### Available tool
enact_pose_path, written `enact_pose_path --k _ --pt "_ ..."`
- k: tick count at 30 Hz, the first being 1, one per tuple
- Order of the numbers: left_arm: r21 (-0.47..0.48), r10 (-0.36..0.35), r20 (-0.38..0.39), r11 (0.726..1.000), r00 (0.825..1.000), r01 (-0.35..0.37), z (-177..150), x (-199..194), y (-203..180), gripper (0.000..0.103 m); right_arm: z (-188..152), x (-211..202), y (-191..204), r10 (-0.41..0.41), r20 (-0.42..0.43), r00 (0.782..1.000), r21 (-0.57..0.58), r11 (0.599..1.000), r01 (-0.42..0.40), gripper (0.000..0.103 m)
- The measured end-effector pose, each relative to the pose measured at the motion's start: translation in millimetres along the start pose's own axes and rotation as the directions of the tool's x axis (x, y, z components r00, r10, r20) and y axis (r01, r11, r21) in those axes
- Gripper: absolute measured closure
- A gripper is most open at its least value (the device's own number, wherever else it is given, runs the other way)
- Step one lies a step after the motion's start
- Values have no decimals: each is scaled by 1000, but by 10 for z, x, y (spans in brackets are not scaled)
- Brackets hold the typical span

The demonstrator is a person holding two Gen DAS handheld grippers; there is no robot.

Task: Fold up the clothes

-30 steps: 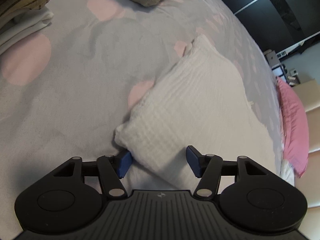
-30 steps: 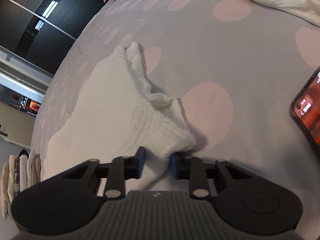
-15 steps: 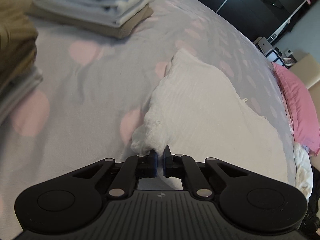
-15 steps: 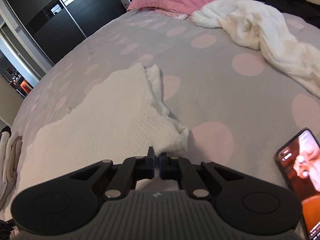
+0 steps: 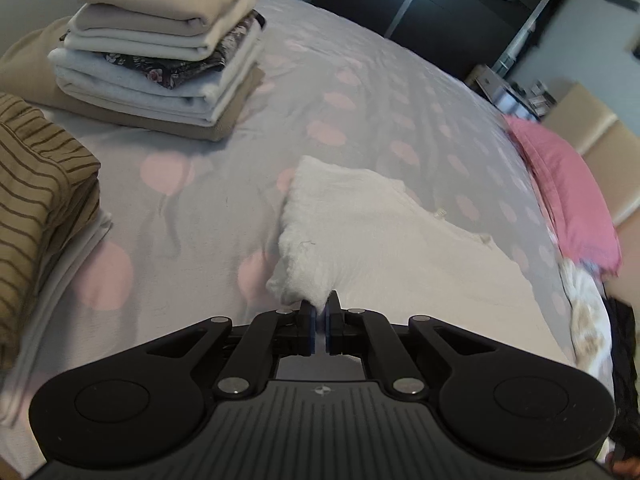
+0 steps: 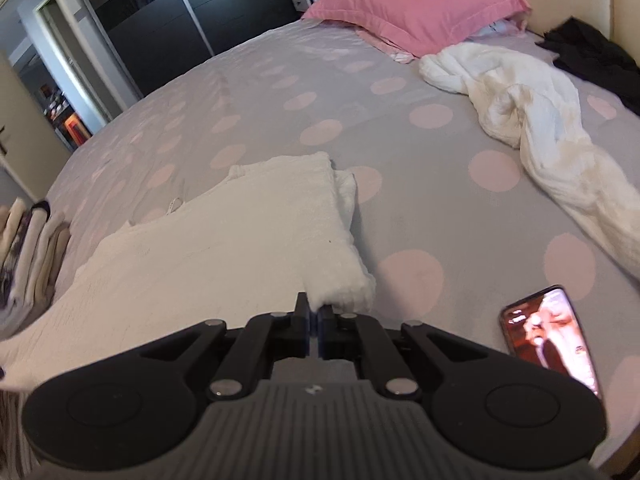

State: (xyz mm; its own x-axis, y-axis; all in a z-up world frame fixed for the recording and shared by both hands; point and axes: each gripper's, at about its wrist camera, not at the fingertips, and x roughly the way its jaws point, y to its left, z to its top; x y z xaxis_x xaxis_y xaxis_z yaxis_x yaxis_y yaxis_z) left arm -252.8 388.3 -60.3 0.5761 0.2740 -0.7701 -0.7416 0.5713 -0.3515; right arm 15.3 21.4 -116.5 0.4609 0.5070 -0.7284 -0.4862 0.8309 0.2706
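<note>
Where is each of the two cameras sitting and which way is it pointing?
Left wrist: rides the left gripper, looking across the bed toward folded stacks; only its own closed black fingers show.
Right wrist: rides the right gripper, facing the pink pillow, with a phone at right; only its own fingers show.
Shared: the white garment, each gripper pinching a near corner.

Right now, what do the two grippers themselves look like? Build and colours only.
The left gripper and the right gripper are the same build: matte black, with two round discs at the rear, angled linkage arms joined by silver rivets, and a grey ribbed centre plate bearing a small emblem. The fingers carry blue pads, a clearer blue on the left gripper. No cables or sleeves show.
</note>
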Motion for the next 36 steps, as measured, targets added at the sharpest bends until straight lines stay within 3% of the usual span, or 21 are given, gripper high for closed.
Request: enact_pose_path --k 4,8,11,19,24,28,29,31,36 --pt "86 8 -42 996 999 -5 -181 -249 40 101 -227 -276 103 1 -11 1000 -161 987 -3 99" --pt "105 36 -94 994 995 -26 -343 -384 168 101 -487 -415 154 35 -112 993 -245 968 -61 99" --pt "139 85 -129 988 988 -67 -440 -296 257 101 -651 -373 171 10 -156 988 -293 954 -56 99" --pt "215 189 -235 967 953 -139 -658 124 397 101 -908 40 25 -65 -304 951 -284 959 -25 99" --pt "263 234 -272 951 933 -162 -723 304 382 97 -987 144 69 -93 -321 943 -325 946 -17 98" --pt "275 233 -259 948 937 -159 -732 256 360 89 -988 89 89 -90 -325 942 -334 942 -25 94" --pt "278 228 -246 948 942 -157 -717 219 340 85 -988 76 95 -90 -326 941 -336 941 -27 90" --pt "285 218 -214 946 952 -153 -680 136 290 80 -988 4 120 -84 -320 944 -341 940 -32 56" --pt "304 192 -135 942 972 -144 -588 -72 165 61 -940 -281 278 -38 -275 961 -388 919 -74 52"
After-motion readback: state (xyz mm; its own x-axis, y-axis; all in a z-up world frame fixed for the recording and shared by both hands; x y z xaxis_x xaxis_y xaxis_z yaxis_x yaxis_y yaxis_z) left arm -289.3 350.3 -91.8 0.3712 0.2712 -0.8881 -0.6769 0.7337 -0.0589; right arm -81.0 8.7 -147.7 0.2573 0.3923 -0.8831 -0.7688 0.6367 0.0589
